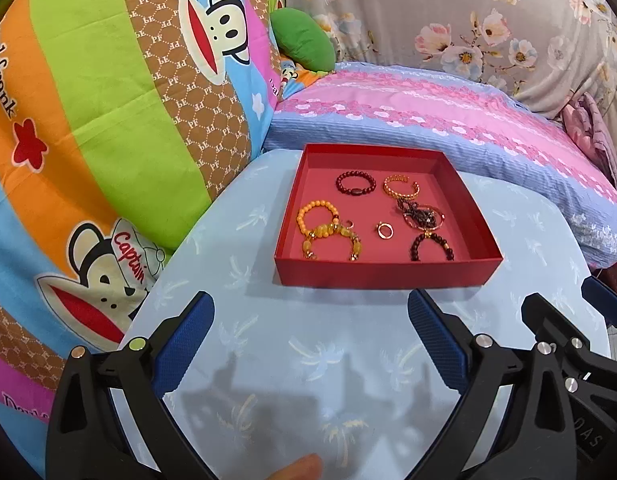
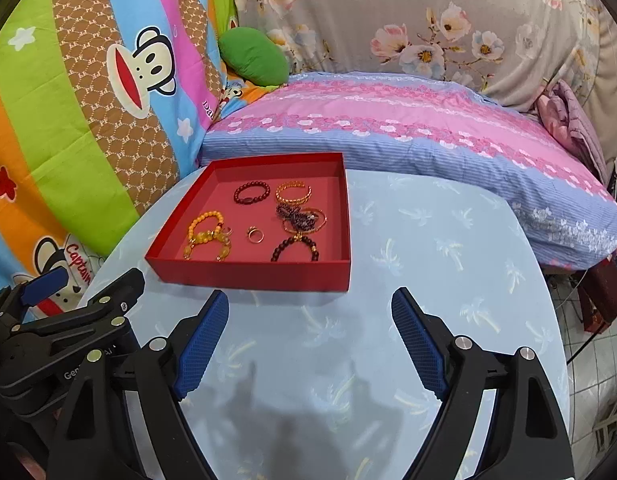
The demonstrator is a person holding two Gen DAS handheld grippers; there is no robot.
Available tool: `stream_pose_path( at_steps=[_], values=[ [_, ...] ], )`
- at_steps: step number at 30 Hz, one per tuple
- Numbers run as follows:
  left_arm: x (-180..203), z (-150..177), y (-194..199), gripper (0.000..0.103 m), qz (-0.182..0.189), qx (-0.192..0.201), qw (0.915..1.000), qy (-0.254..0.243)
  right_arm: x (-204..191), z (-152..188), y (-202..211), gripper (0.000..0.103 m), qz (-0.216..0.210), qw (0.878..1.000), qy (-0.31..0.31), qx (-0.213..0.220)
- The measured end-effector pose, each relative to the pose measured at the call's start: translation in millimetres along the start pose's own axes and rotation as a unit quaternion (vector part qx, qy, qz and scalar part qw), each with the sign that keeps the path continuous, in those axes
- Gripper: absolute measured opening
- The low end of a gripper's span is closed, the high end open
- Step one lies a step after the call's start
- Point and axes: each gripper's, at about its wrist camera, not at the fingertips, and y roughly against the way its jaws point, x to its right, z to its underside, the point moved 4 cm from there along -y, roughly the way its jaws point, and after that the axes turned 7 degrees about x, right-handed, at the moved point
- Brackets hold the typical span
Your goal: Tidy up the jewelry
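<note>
A shallow red box (image 1: 384,273) sits on a round light-blue table (image 1: 308,340). It also shows in the right wrist view (image 2: 248,278). Inside lie a dark red bead bracelet (image 1: 355,184), a gold bangle (image 1: 401,186), a yellow bead bracelet (image 1: 317,216), an amber charm bracelet (image 1: 334,242), a gold ring (image 1: 384,230), a tangled dark chain (image 1: 420,214) and a dark bead bracelet (image 1: 431,246). My left gripper (image 1: 310,312) is open and empty, just in front of the box. My right gripper (image 2: 310,308) is open and empty, in front of the box's right corner.
A cartoon-print cushion (image 1: 108,120) presses against the table's left side. A pink and blue pillow (image 1: 448,120) lies behind the box, with floral fabric (image 1: 468,12) beyond. Tiled floor (image 2: 596,380) drops off at the table's right edge.
</note>
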Motion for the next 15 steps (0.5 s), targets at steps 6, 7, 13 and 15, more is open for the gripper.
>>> stream_pose_path(
  at_steps=[6, 7, 13, 15],
  values=[
    [-4, 14, 6, 0.093, 0.000, -0.010, 0.9999, -0.001, -3, 13, 6, 0.081, -0.009, 1.000, 0.002, -0.010],
    [-4, 16, 6, 0.093, -0.002, -0.012, 0.9999, 0.000, -3, 15, 6, 0.081, -0.011, 1.000, 0.004, -0.012],
    [-6, 25, 8, 0.093, -0.013, -0.019, 0.9997, 0.000, -5, 23, 6, 0.081, -0.013, 1.000, 0.006, -0.019],
    [-5, 26, 8, 0.093, -0.016, -0.020, 0.9997, -0.004, -5, 26, 6, 0.081, -0.014, 1.000, 0.005, -0.022]
  ],
)
